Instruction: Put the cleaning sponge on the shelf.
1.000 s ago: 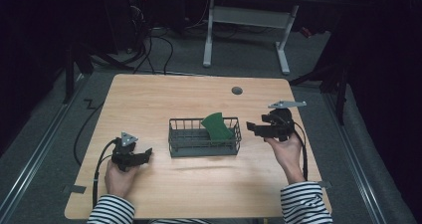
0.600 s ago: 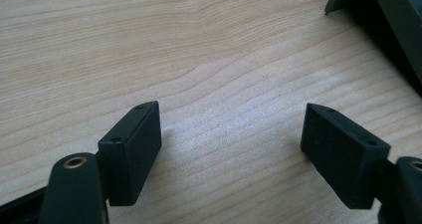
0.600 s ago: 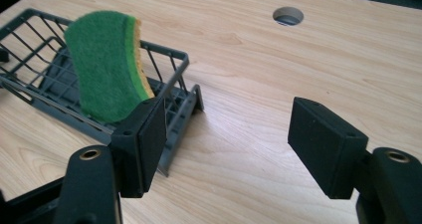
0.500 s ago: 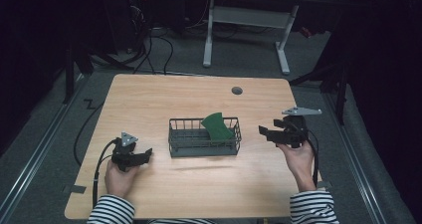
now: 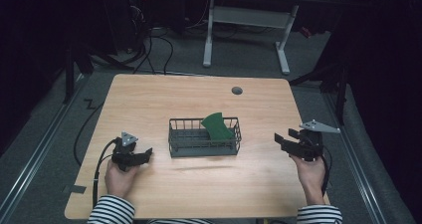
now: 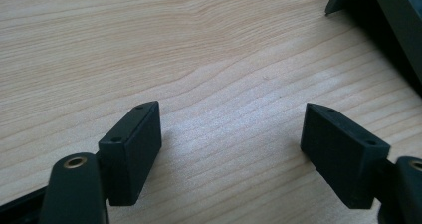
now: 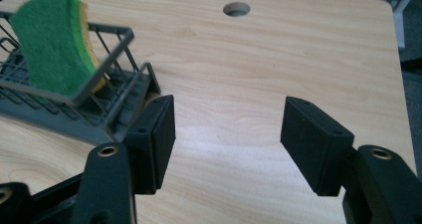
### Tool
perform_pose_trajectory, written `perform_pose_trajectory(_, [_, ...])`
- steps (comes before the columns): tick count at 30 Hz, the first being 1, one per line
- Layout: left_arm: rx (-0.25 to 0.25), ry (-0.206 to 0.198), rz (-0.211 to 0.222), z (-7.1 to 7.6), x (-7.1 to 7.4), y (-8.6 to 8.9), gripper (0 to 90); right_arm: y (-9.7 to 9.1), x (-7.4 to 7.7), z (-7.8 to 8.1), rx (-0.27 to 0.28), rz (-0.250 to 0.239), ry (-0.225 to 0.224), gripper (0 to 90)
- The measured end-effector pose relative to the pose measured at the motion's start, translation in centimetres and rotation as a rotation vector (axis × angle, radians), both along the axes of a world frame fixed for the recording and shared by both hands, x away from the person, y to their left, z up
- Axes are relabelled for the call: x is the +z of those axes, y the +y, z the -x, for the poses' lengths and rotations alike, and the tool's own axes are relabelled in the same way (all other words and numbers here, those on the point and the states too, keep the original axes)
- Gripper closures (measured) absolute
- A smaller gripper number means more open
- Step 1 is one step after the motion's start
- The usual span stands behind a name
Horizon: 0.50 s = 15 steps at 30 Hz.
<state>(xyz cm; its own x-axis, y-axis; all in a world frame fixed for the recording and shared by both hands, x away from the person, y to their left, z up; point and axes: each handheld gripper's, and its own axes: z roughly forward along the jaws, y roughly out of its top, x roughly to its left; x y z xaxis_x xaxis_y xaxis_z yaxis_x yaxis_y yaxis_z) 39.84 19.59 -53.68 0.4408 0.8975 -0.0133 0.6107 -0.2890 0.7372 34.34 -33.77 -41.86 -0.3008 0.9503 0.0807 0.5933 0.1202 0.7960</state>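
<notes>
Sponge (image 5: 218,126) sits in the wire basket (image 5: 204,145) mid-tabletop (image 5: 149,99), propped on edge against the right end, top poking above the rim. Green scrub face with a yellow foam layer behind it (image 7: 50,45); rounded outline, slightly curved, looks soft and dry.

Right gripper (image 5: 281,140) is off to the right of the basket, clear of it, held above the tabletop with its fingers (image 7: 154,139) apart — they have just been closing in, nothing between them. Left gripper (image 5: 144,154) rests low on the tabletop to the left of the basket, fingers (image 6: 132,152) spread wide, empty, only bare wood between them.

Step in hand, as I read it: right hand backing off after the sponge went in, or lining up for a re-grab — can't say which.

If it's a re-grab:
- come in from above the rim, not through the side wires
- pinch across the thin dimension, green face to yellow back
- grip the exposed top edge; foam compresses, so close firmly
- lift straight up so the basket doesn't drag along
- the left gripper could steady the basket's near-left corner if it slides
</notes>
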Motion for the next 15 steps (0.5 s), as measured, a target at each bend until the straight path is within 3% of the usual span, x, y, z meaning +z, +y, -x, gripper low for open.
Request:
perform_pose_trajectory(3, [0.0, -0.001, 0.0, 0.0, 0.0, 0.0, 24.6, -0.7, -1.2, 0.5, -0.017, -0.016, 0.009, 39.3])
perform_pose_trajectory(7, [0.001, -0.001, 0.001, 0.0, 0.0, 0.0, 24.5, -1.7, -3.3, 1.1, -0.045, -0.074, 0.019, 39.4])
perform_pose_trajectory(11, [0.001, -0.001, 0.001, 0.0, 0.0, 0.0, 24.5, -2.0, -4.2, 1.3, -0.049, -0.1, 0.019, 39.1])
perform_pose_trajectory(12, [0.001, 0.0, 0.001, 0.0, 0.0, 0.0, 24.5, -2.1, -4.9, 1.5, -0.053, -0.142, 0.02, 38.8])
perform_pose_trajectory(15, [0.001, -0.001, 0.001, 0.0, 0.0, 0.0, 24.5, -2.0, -5.8, 1.5, -0.055, -0.15, 0.031, 38.6])
